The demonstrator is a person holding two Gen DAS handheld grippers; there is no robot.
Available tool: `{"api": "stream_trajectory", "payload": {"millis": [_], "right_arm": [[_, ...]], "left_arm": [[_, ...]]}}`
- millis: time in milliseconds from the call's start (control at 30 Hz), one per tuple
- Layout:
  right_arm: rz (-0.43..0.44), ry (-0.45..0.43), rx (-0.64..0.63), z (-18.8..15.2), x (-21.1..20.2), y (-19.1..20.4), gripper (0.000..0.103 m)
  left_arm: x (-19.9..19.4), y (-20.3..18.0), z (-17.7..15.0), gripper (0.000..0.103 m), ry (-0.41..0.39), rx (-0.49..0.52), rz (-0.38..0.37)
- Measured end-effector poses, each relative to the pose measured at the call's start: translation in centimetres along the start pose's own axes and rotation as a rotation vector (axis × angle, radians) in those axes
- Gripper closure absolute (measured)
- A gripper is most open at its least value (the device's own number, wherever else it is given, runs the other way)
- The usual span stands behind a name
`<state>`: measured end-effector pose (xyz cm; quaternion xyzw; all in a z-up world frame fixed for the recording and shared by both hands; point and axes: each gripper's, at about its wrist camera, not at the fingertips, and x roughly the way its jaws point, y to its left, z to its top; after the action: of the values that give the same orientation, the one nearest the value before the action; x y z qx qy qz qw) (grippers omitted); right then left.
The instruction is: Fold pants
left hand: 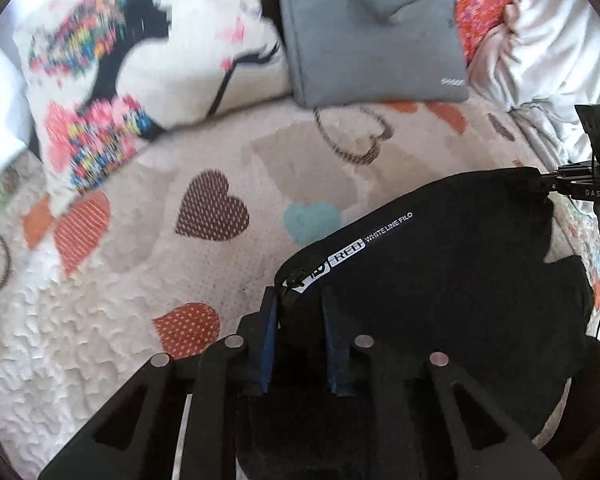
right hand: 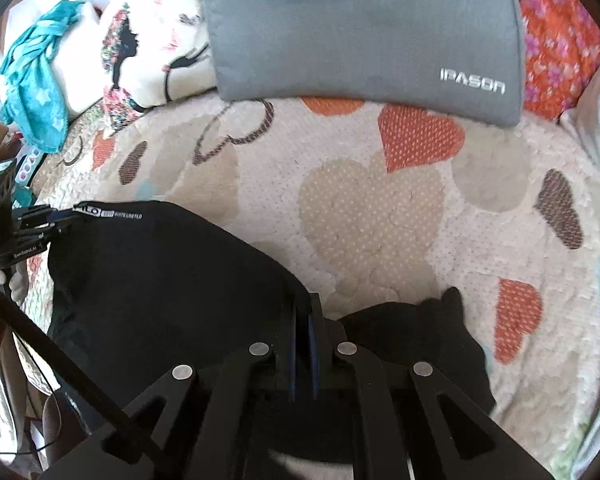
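Note:
Black pants [left hand: 440, 272] with a white printed waistband label [left hand: 348, 254] hang stretched between my two grippers over a heart-patterned bedspread [left hand: 204, 264]. My left gripper [left hand: 300, 300] is shut on the label end of the waistband. My right gripper [right hand: 303, 308] is shut on the other end of the pants [right hand: 160, 280]. In the left wrist view the right gripper [left hand: 556, 186] pinches the far corner. In the right wrist view the left gripper [right hand: 60, 216] holds the label corner at the left. A loose black part [right hand: 420, 328] lies on the bedspread [right hand: 380, 200].
A grey bag marked IPASON [right hand: 364, 32] lies at the far side of the bed. A white pillow with a colourful figure [left hand: 132, 60] is at the far left. Orange floral fabric [right hand: 556, 36] and pale bedding [left hand: 548, 48] are at the far right. A teal cloth [right hand: 36, 80] lies at the left.

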<state>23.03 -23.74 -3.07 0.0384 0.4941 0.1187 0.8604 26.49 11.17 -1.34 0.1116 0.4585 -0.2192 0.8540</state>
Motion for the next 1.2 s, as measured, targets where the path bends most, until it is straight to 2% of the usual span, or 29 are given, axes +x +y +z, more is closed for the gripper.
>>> {"api": "stream_trajectory", "payload": {"millis": [200, 367, 433, 600, 633, 700, 767, 800, 833, 1000, 1133, 1200], "right_arm": [[-0.007, -0.008, 0.003, -4.0, -4.1, 1.8, 0.098], [0.002, 0.048, 0.021, -10.3, -5.5, 3.5, 0.098], [0.007, 0.081, 0.028, -12.9, -5.7, 4.2, 0.098], [0.006, 0.175, 0.056, -18.9, -5.1, 5.2, 0.097], [-0.006, 0.186, 0.061, -19.7, -5.1, 5.3, 0.092], [-0.024, 0.192, 0.071, -21.1, -5.5, 5.5, 0.088], [-0.042, 0.191, 0.087, -21.7, -6.3, 5.3, 0.076], [-0.051, 0.187, 0.093, -21.7, -6.7, 5.3, 0.065], [-0.061, 0.179, 0.094, -21.8, -7.3, 5.1, 0.061], [-0.105, 0.105, 0.163, -22.2, -10.8, 2.9, 0.061], [-0.143, -0.009, 0.288, -21.6, -13.7, 0.1, 0.061], [-0.16, -0.054, 0.324, -21.4, -14.8, -0.9, 0.061]], "left_arm": [[-6.6, -3.5, -2.4, 0.085, -0.095, 0.053, 0.022], [-10.8, -6.7, -7.5, 0.086, -0.119, 0.091, 0.051], [-11.6, -7.9, -10.0, 0.086, -0.097, 0.102, 0.059], [-10.8, -9.8, -16.5, 0.081, 0.028, 0.131, 0.094], [-10.6, -9.8, -17.6, 0.081, 0.05, 0.125, 0.105], [-11.0, -8.8, -19.7, 0.081, 0.074, 0.068, 0.134], [-12.1, -7.1, -21.1, 0.081, 0.064, -0.016, 0.137], [-12.8, -6.1, -21.6, 0.081, 0.053, -0.063, 0.139], [-13.6, -4.8, -22.4, 0.081, 0.037, -0.127, 0.145], [-15.4, -1.2, -24.3, 0.081, 0.019, -0.311, 0.23], [-16.3, -2.0, -23.7, 0.08, -0.03, -0.318, 0.24], [-16.7, -3.4, -22.8, 0.074, -0.065, -0.298, 0.238]]}}
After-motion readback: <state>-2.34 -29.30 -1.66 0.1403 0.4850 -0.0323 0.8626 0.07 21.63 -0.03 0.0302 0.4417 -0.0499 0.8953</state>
